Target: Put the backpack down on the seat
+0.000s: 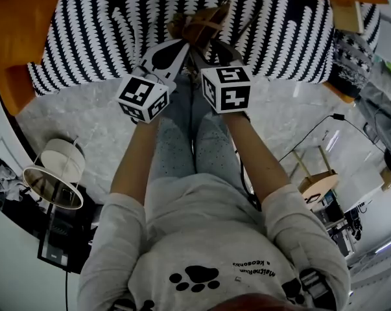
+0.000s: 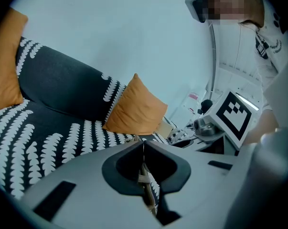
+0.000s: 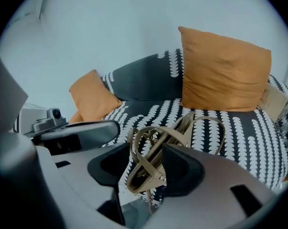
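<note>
Backpack progress: it looks as good as put down. The tan backpack (image 1: 198, 23) appears to rest on the sofa seat (image 1: 98, 31). What seems left is to free the last strap and draw both tools clear.
Seat: black-and-white patterned cushion, with the backpack just inside its front edge and leaning a little towards its back.
Arms: both forearms stretch forward and down from the body, side by side, and end over the seat's front edge, one at each side of the backpack.
Right hand-held gripper (image 3: 146, 163): jaws spread wide, with the backpack's end and looped handles standing loose between them. I judge nothing is gripped there.
Left hand-held gripper (image 2: 144, 149): jaws brought together, pinching a thin tan strap (image 2: 147, 181). It sits close beside the right one, above the seat's front edge.
Strap: it runs down out of the closed jaws towards the seat. Whether it hangs slack I cannot tell.
</note>
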The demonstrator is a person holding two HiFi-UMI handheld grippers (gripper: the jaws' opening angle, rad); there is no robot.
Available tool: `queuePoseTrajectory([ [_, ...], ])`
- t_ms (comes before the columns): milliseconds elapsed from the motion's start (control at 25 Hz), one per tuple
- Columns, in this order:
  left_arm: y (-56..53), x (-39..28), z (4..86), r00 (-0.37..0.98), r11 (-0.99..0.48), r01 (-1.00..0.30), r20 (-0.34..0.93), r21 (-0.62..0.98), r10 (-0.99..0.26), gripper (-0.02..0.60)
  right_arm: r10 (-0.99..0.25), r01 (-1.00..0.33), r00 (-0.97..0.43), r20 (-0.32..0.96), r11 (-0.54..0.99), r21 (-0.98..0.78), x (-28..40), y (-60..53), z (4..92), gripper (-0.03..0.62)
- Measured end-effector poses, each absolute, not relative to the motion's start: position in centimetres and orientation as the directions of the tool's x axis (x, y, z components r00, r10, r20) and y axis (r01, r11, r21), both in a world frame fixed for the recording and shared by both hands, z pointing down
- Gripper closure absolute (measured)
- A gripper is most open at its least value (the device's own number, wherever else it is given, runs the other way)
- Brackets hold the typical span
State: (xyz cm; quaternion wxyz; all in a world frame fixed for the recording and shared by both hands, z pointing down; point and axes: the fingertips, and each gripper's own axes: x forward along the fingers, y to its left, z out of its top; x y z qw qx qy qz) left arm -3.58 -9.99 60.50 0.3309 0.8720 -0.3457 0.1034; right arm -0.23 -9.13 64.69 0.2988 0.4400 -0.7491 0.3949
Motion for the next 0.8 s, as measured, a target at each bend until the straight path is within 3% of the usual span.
queuePoseTrajectory([
  [80, -9.9, -3.3, 59.4, 0.744, -0.543, -0.666, 0.403, 0.511, -0.533, 0.561, -0.453, -0.904, -0.417, 0.788, 0.298, -0.307, 0.3, -9.4, 63.1, 0.404],
  [160, -10.6, -2.9, 57.2, 0.750, -0.549, -0.658, 0.388, 0.515, -0.536, 0.561, -0.484, -0.922, -0.373, 0.792, 0.291, -0.256, 1.2, -10.4, 60.8, 0.534],
  [440, -12.2, -1.3, 54.4, 0.755, -0.552, -0.652, 0.377, 0.519, -0.537, 0.561, -0.479, -0.890, -0.455, 0.751, 0.230, -0.393, 2.0, -12.4, 57.6, 0.562],
  [800, -11.0, -0.3, 49.9, 0.753, -0.557, -0.653, 0.365, 0.513, -0.547, 0.561, -0.516, -0.873, -0.487, 0.705, 0.325, -0.365, 2.3, -12.1, 51.8, 0.562],
])
